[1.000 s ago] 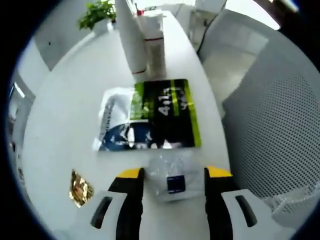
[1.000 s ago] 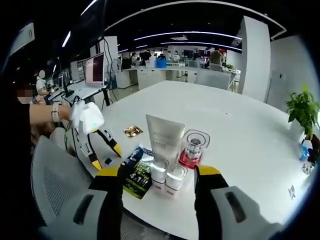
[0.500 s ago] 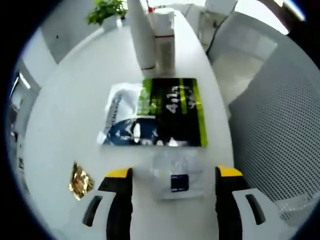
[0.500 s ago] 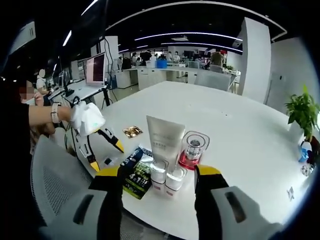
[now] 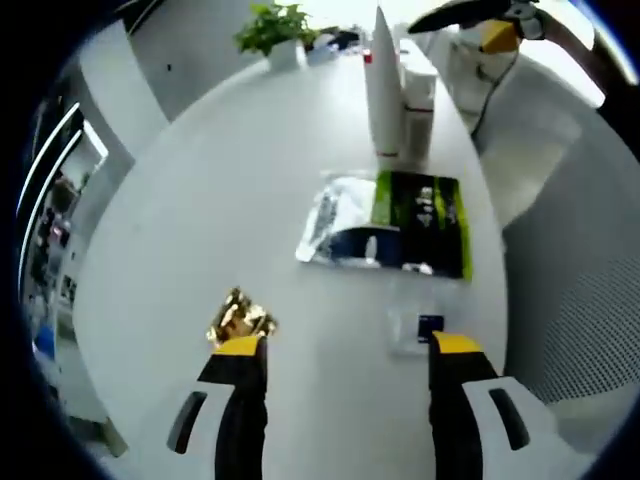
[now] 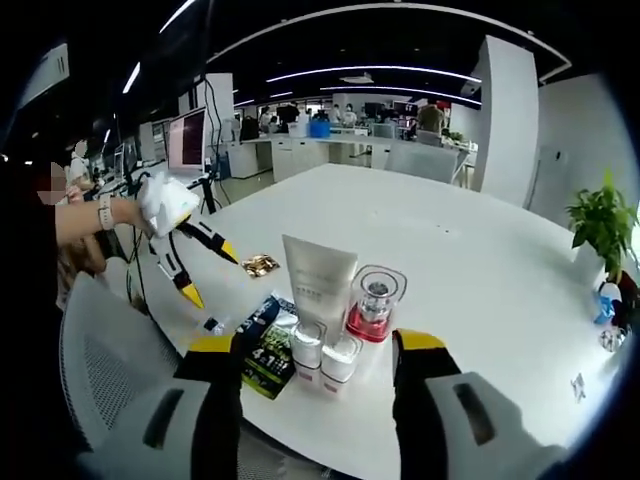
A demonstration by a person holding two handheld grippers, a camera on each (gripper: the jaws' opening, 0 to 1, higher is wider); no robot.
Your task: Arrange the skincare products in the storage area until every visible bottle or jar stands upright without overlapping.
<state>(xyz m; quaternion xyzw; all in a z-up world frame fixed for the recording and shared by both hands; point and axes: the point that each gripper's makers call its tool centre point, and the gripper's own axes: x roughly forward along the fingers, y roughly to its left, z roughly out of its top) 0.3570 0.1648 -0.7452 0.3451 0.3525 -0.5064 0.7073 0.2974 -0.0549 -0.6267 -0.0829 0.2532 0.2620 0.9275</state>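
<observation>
My left gripper [image 5: 347, 345] is open over the white table [image 5: 180, 200], with nothing between its jaws. A gold foil sachet [image 5: 238, 318] lies by its left jaw and a small clear sachet with a dark label [image 5: 420, 328] by its right jaw. Beyond lie a green-black sachet [image 5: 420, 222] and a silver-blue one [image 5: 345, 225], flat and overlapping. My right gripper [image 6: 315, 342] is open, held back from an upright white tube [image 6: 317, 285], a clear jar with a red base [image 6: 375, 303] and two small white bottles [image 6: 305, 350]. The left gripper [image 6: 195, 262] hangs above the table, left of them.
A grey mesh chair [image 6: 90, 380] stands at the table's near edge. A potted plant [image 6: 600, 220] sits at the far right side. A person's hand [image 6: 100, 215] holds the left gripper. Desks and monitors fill the room behind.
The left gripper has risen and drawn back from the clear sachet, which now lies by its right jaw instead of between the jaws. The right gripper has hardly moved.
</observation>
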